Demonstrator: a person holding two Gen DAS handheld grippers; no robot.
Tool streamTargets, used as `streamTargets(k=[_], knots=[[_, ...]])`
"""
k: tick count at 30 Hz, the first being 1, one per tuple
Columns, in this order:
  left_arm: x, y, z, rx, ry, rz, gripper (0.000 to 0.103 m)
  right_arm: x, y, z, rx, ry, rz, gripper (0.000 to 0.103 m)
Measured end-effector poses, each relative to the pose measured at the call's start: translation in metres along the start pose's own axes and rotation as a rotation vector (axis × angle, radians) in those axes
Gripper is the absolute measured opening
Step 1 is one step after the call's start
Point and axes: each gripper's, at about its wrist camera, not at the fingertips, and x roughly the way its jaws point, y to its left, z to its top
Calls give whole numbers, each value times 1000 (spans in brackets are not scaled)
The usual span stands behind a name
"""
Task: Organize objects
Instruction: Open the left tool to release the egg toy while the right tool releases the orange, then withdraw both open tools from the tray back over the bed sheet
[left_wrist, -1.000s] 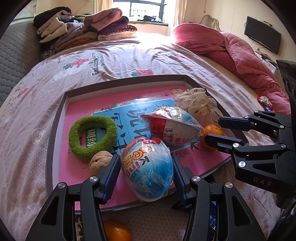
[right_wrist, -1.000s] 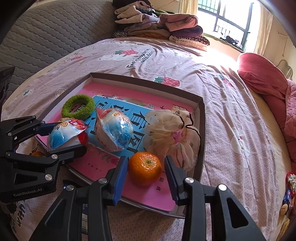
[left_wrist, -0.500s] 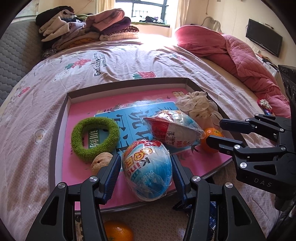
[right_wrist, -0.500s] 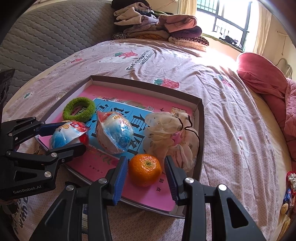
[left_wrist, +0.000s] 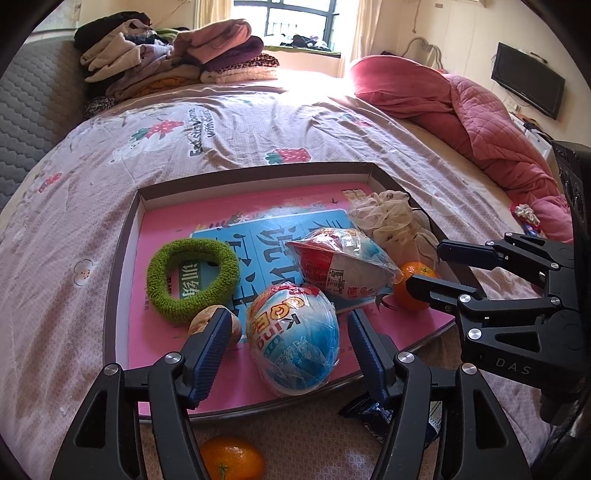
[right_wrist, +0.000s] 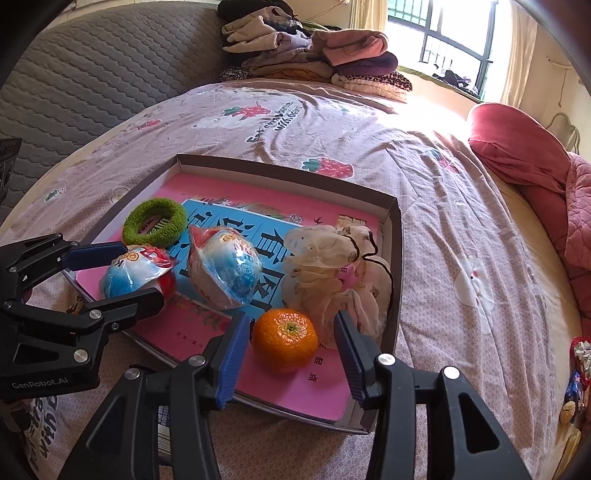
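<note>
Both sets of jaws have just been opening: the left gripper (left_wrist: 284, 343) now stands clear either side of the crinkly foil-wrapped egg (left_wrist: 293, 338), and the right gripper (right_wrist: 290, 350) likewise around the dimpled orange (right_wrist: 284, 339). So both look dropped off in the shallow cardboard tray (right_wrist: 394, 236), beside a fuzzy green ring (left_wrist: 192, 278).

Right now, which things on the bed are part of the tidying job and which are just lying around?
Job:
box lid
wrapped egg
second egg
orange
green ring
walnut
mesh pouch

Lying about:
folded clothes
pink quilt
television
</note>
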Motion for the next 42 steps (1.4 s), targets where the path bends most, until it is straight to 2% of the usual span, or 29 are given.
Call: streamTargets(k=[12, 14, 30, 34, 42], knots=[[-5, 3, 3, -4, -12, 6, 71, -3, -2, 3, 9, -11, -1, 49], [-7, 2, 4, -1, -21, 8, 74, -4, -2, 3, 11, -15, 0, 49], [-24, -1, 9, 10, -56, 43, 74, -16, -2, 8, 20, -53, 2, 52], [-32, 0, 11, -1, -75, 57, 75, -24, 3, 10, 0, -71, 29, 52], [-48, 4, 14, -23, -107, 64, 75, -37, 10, 13, -7, -104, 12, 52]])
